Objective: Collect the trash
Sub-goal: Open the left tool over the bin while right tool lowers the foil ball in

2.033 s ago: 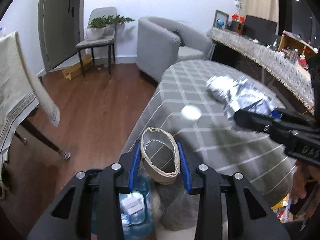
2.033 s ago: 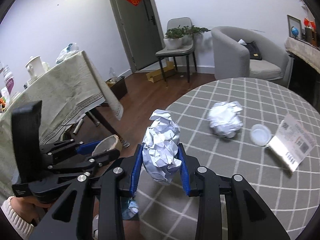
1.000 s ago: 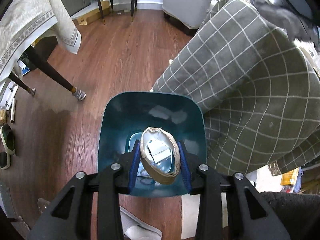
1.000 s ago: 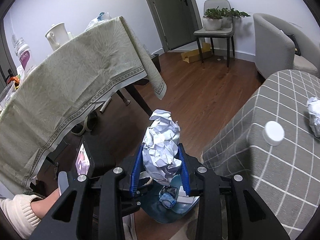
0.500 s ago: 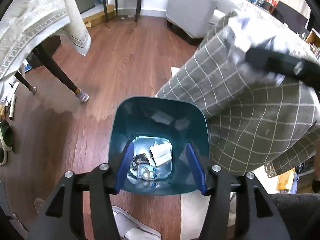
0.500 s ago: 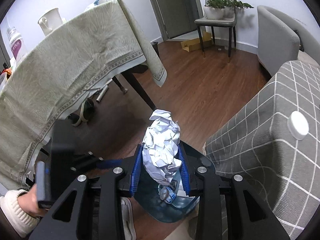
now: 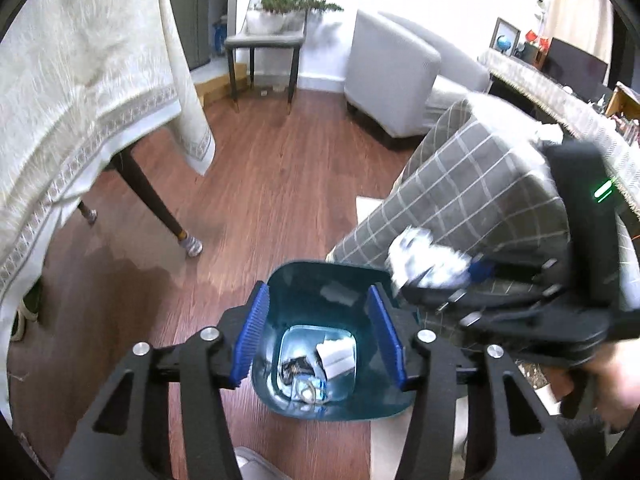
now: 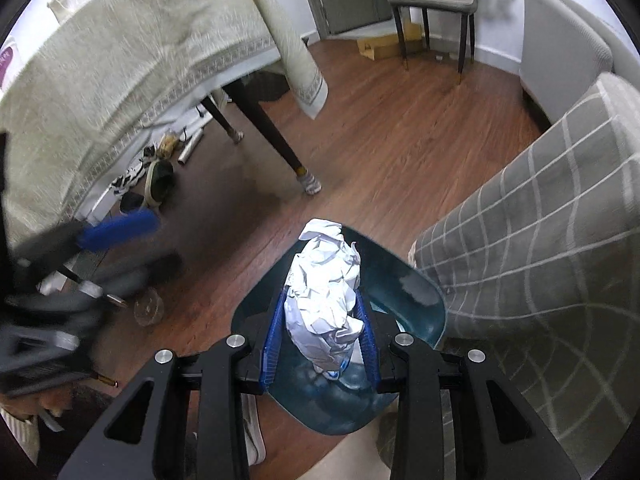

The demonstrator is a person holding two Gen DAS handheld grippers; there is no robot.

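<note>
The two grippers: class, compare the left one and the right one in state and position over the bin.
The left gripper is open with nothing between its fingers; its jaws have just been closing. The right gripper is shut on a crumpled paper ball. In the left wrist view the right gripper reaches in over the rim of the teal bin. Both have blue pads and point down at the bin.

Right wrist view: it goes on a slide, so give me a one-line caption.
Right gripper clamps a crumpled white paper ball above an open teal plastic bin on wood flooring.
</note>
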